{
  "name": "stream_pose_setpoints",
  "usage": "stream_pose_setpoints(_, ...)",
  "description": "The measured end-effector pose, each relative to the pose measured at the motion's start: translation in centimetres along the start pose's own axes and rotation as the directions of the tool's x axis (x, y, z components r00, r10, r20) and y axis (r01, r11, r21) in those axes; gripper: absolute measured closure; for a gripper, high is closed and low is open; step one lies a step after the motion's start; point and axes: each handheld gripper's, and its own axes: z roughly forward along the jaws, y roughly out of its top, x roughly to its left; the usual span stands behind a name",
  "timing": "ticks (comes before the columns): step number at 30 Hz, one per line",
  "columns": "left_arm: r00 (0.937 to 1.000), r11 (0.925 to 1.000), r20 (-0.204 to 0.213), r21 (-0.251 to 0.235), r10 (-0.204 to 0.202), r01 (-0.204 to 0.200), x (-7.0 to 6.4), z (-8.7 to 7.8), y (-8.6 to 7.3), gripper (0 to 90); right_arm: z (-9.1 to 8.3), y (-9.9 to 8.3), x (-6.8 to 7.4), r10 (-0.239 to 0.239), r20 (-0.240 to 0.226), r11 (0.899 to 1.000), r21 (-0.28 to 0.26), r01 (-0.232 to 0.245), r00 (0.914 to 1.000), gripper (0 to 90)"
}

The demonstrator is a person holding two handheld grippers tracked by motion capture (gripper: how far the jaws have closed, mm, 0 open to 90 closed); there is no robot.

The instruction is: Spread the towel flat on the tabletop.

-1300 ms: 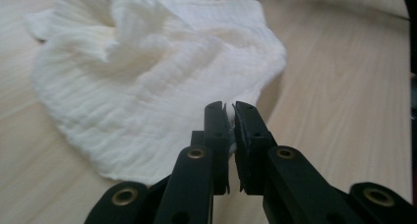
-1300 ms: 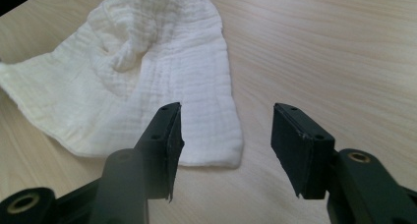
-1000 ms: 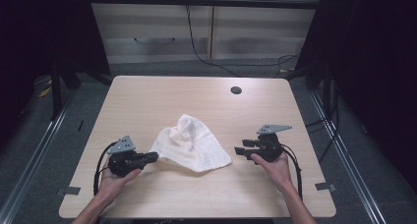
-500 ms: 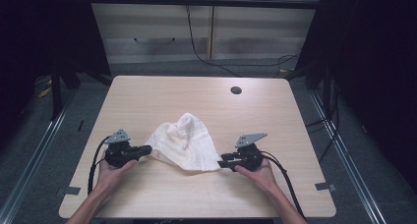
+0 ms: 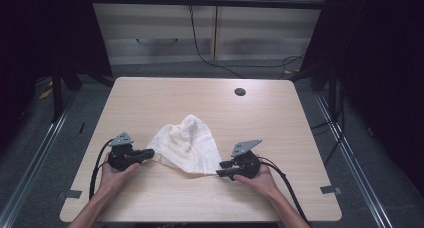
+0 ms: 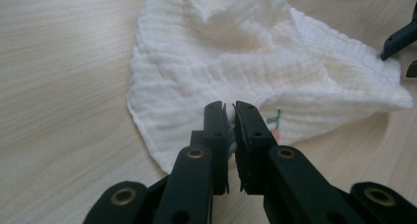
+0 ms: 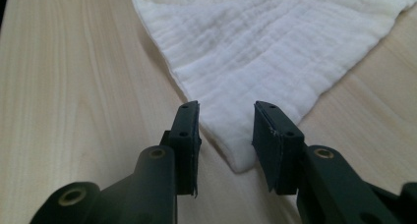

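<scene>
Right gripper (image 7: 223, 135) stood open, jaws straddling the cloth's (image 5: 187, 145) near corner without yet pinching it; left gripper (image 6: 230, 123) was already clamped on the opposite corner. I noted the cloth lay bunched on the table (image 5: 150, 98), toward its near edge, between my two hands, its lower hem running left to right from one gripper to the other. Judged the next move turned on the right jaws closing squarely over that corner tip.

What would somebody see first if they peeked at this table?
A crumpled white cloth lying near the middle of the wooden table, bunched up into a little peak. On either side a hand holds a black gripper: the left gripper is pinched shut on the cloth's edge, and the right gripper has its jaws open around a corner of it.
</scene>
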Motion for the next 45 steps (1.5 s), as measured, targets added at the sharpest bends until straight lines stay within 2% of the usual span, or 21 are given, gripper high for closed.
stream_pose_setpoints(2, 0.9999, 0.9999, 0.005, -0.005, -0.013, 0.013, 0.1, -0.1, 0.0, 84.2, 0.1, -0.1, 0.2, -0.023, 0.027, 1.0, -0.003, 0.023, 0.9994, 68.1)
stream_pose_setpoints(3, 0.9999, 0.9998, 0.005, -0.008, -0.016, 0.016, 0.2, -0.1, -0.1, 84.2, 0.1, -0.1, 0.2, -0.03, 0.051, 1.0, -0.004, 0.03, 0.9982, 76.8)
stream_pose_setpoints(4, 0.9999, 0.9998, 0.005, -0.008, -0.016, 0.016, 0.2, -0.1, -0.1, 84.2, 0.1, -0.1, 0.2, -0.03, 0.051, 1.0, -0.004, 0.03, 0.9982, 76.8)
stream_pose_setpoints(6, 0.9999, 0.9999, 0.008, -0.008, -0.014, 0.014, 0.3, -0.2, -0.1, 84.2, 0.0, -0.2, -0.1, -0.016, 0.059, 1.0, -0.005, 0.016, 0.9981, 88.6)
stream_pose_setpoints(7, 0.9998, 0.9998, 0.013, -0.015, -0.015, 0.015, 0.2, -0.3, -0.1, 84.2, 0.0, -0.1, -0.4, -0.003, 0.056, 1.0, -0.006, 0.003, 0.9984, 89.6)
stream_pose_setpoints(12, 0.9996, 0.9993, 0.024, -0.035, -0.011, 0.012, -0.1, -0.6, 0.2, 84.2, -0.9, 0.0, -0.9, 0.028, 0.067, 0.999, -0.023, -0.026, 0.9973, 90.0)
stream_pose_setpoints(13, 0.9994, 0.9984, 0.034, -0.055, -0.013, 0.015, -0.3, -0.9, 0.4, 84.2, -1.9, 0.2, -1.3, 0.063, 0.068, 0.996, -0.069, -0.058, 0.9957, 90.0)
stream_pose_setpoints(14, 0.9989, 0.9978, 0.044, -0.065, -0.013, 0.016, -0.5, -1.2, 0.7, 84.3, -2.5, 0.4, -1.5, 0.078, 0.071, 0.994, -0.087, -0.071, 0.9944, 90.0)
stream_pose_setpoints(15, 0.9989, 0.9978, 0.044, -0.065, -0.013, 0.016, -0.5, -1.2, 0.7, 84.2, -2.5, 0.4, -1.5, 0.078, 0.071, 0.994, -0.087, -0.071, 0.9944, 90.0)
stream_pose_setpoints(18, 0.9985, 0.994, 0.054, -0.11, 0.005, 0.001, -1.4, -1.9, 1.8, 84.3, -4.4, 1.0, -1.8, 0.108, 0.087, 0.984, -0.149, -0.094, 0.9904, 90.0)
stream_pose_setpoints(23, 0.9975, 0.9913, 0.068, -0.131, 0.018, -0.009, -1.9, -2.1, 2.7, 84.2, -5.7, 1.9, -2.1, 0.126, 0.098, 0.976, -0.191, -0.105, 0.9872, 90.0)
stream_pose_setpoints(24, 0.9973, 0.9913, 0.066, -0.13, 0.032, -0.024, -2.1, -2.1, 3.2, 84.2, -6.4, 2.4, -2.3, 0.133, 0.102, 0.971, -0.214, -0.109, 0.9859, 90.0)
stream_pose_setpoints(26, 0.9968, 0.9901, 0.072, -0.138, 0.033, -0.023, -2.2, -2.2, 3.5, 84.3, -7.3, 3.0, -2.4, 0.136, 0.115, 0.964, -0.247, -0.104, 0.9841, 90.0)
stream_pose_setpoints(28, 0.9963, 0.9879, 0.07, -0.15, 0.049, -0.038, -2.4, -2.3, 4.1, 84.3, -7.8, 3.3, -2.5, 0.135, 0.116, 0.961, -0.258, -0.102, 0.984, 90.0)
stream_pose_setpoints(29, 0.9959, 0.9862, 0.075, -0.161, 0.051, -0.039, -2.6, -2.4, 4.4, 84.3, -8.7, 4.1, -2.5, 0.129, 0.134, 0.961, -0.261, -0.091, 0.9825, 90.0)
stream_pose_setpoints(31, 0.9948, 0.9809, 0.082, -0.189, 0.061, -0.045, -2.8, -2.8, 5.2, 84.3, -9.4, 4.8, -2.5, 0.127, 0.141, 0.96, -0.264, -0.087, 0.9818, 90.0)
stream_pose_setpoints(35, 0.9933, 0.9759, 0.095, -0.214, 0.065, -0.044, -2.9, -3.4, 6.1, 84.5, -10.2, 5.6, -2.6, 0.123, 0.145, 0.956, -0.282, -0.078, 0.9818, 90.0)
stream_pose_setpoints(37, 0.9928, 0.9705, 0.097, -0.237, 0.071, -0.046, -3.0, -3.7, 6.7, 84.5, -10.7, 6.0, -2.8, 0.127, 0.148, 0.951, -0.299, -0.078, 0.9808, 90.0)
stream_pose_setpoints(40, 0.9931, 0.966, 0.067, -0.247, 0.096, -0.076, -3.2, -4.1, 7.7, 84.5, -11.3, 6.5, -3.2, 0.144, 0.148, 0.938, -0.337, -0.087, 0.9784, 90.0)
stream_pose_setpoints(41, 0.9934, 0.9584, 0.076, -0.279, 0.086, -0.062, -3.1, -4.6, 8.2, 84.5, -11.5, 7.0, -3.3, 0.14, 0.159, 0.937, -0.34, -0.078, 0.9773, 90.0)
stream_pose_setpoints(45, 0.9946, 0.9514, 0.068, -0.303, 0.079, -0.055, -2.9, -5.0, 8.8, 84.5, -12.2, 7.6, -3.4, 0.138, 0.165, 0.93, -0.36, -0.071, 0.9766, 90.0)
